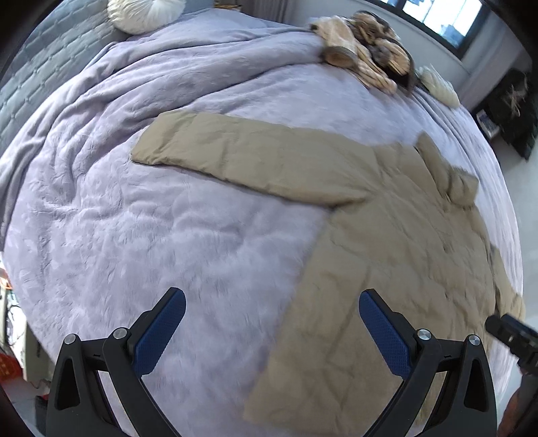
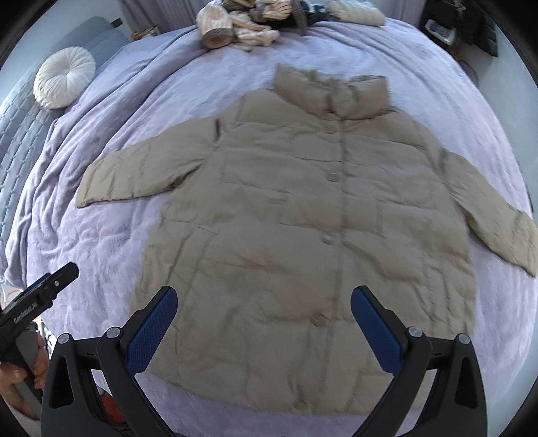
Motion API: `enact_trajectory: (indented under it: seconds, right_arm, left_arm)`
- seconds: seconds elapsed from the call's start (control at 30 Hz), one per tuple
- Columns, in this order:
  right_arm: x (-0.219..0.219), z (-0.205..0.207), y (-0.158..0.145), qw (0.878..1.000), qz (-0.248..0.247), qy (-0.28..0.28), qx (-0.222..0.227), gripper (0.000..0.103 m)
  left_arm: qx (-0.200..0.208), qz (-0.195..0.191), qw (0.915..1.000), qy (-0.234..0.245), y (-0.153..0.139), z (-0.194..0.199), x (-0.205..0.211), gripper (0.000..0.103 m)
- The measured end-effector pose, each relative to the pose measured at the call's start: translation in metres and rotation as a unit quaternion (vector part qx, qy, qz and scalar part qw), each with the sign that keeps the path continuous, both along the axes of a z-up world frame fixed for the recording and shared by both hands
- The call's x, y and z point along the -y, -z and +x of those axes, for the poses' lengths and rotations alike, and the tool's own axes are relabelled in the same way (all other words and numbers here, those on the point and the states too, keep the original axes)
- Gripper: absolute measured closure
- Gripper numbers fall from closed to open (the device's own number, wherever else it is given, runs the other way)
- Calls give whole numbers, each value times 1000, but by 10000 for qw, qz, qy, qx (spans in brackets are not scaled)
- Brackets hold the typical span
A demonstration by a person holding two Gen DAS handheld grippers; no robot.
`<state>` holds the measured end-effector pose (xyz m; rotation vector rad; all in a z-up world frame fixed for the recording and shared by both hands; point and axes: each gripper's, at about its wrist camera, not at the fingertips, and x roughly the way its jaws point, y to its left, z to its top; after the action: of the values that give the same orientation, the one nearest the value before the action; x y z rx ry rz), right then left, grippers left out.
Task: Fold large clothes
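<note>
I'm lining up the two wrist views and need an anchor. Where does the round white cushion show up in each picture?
Left wrist: the round white cushion sits at the top edge, left of centre, beyond the blanket.
Right wrist: it lies at the upper left, beside the grey headboard.
Shared landmark: the beige coat.

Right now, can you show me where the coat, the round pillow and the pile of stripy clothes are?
coat [image 2: 302,235]: right wrist view, middle of its front.
round pillow [image 2: 64,78]: right wrist view, its centre.
pile of stripy clothes [image 2: 235,27]: right wrist view, pile's middle.
</note>
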<state>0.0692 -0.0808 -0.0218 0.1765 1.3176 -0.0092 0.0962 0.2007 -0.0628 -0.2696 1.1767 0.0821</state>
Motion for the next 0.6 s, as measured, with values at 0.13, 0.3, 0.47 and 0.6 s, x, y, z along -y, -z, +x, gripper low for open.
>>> enact_trajectory:
  seconds: [0.13, 0.3, 0.47, 0.6]
  right_arm:
    - [-23, 32, 27, 9991, 178, -386, -22, 0]
    - [-49, 76, 59, 9978, 323, -560, -129, 0]
    - [-71, 130, 90, 9972, 511, -531, 154, 1]
    - [-85, 160, 112, 9961, 651, -550, 239, 40]
  left_arm:
    - [150, -117, 9991, -366, 25, 28, -32, 0]
    - [207, -342, 9957, -830, 63, 63, -74, 0]
    - [519, -665, 9901, -1120, 93, 98, -107, 0]
    - [392, -881, 9841, -1492, 126, 128, -129, 0]
